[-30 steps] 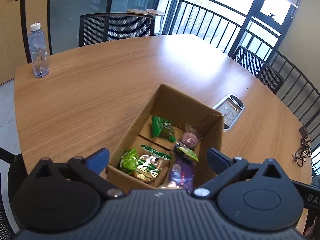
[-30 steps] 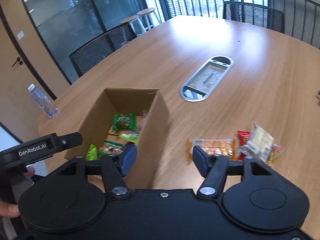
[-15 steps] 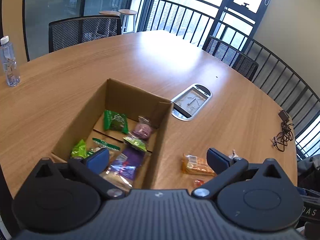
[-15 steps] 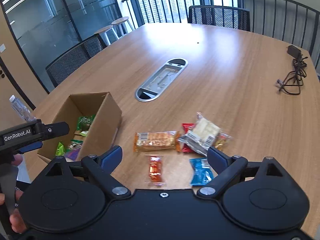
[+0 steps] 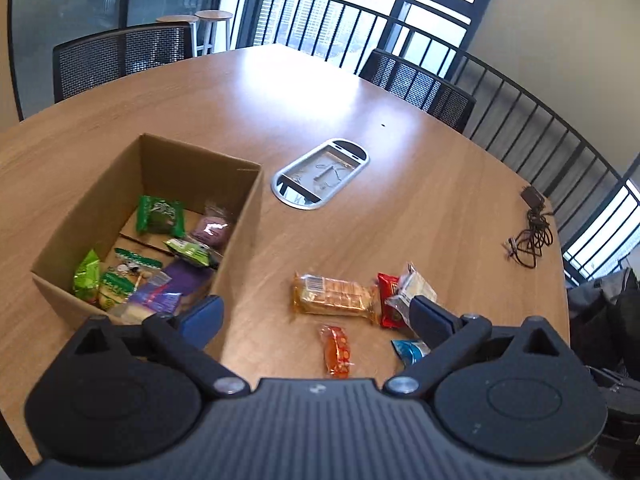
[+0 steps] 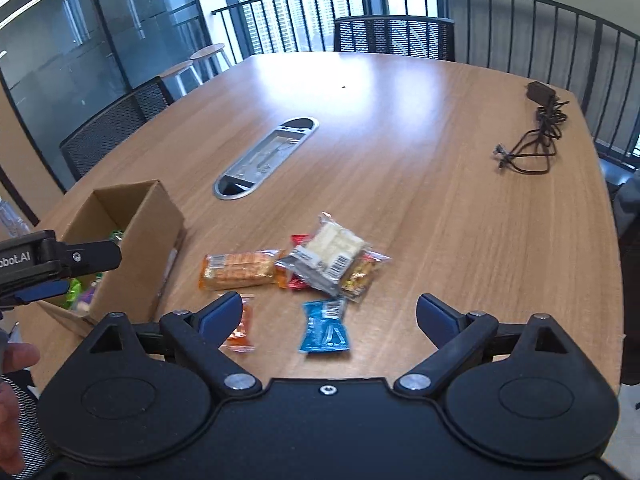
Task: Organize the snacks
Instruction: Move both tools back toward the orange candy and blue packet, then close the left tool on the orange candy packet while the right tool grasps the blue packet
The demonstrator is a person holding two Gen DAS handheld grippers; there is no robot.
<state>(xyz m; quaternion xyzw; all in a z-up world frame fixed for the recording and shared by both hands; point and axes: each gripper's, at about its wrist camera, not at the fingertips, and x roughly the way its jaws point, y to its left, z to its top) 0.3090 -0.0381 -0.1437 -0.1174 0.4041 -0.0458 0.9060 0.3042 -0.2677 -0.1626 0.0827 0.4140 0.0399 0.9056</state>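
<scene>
A cardboard box (image 5: 244, 216) (image 6: 156, 240) on the wooden table holds several snack packets, green and purple among them. To its right lie loose snacks: an orange cracker pack (image 5: 334, 296) (image 6: 238, 270), a small orange packet (image 5: 337, 352) (image 6: 240, 330), a blue packet (image 6: 324, 326) (image 5: 408, 349), a red packet (image 5: 388, 300) and a clear pack of white wafers (image 6: 332, 250) (image 5: 414, 288). My left gripper (image 5: 316, 316) hovers above the small orange packet, jaws wide and closing a little, nothing held. My right gripper (image 6: 330, 310) is open over the blue packet, empty.
A silver oval cable hatch (image 5: 320, 174) (image 6: 266, 158) sits mid-table. A coiled black cable with adapter (image 6: 532, 140) (image 5: 530, 236) lies at the right. Mesh chairs (image 5: 120, 60) and a black railing (image 6: 440, 20) ring the table. A person's hand (image 6: 12, 400) shows at the left.
Both grippers swung right, away from above the box to the loose snacks. The right gripper's jaws opened wider.
</scene>
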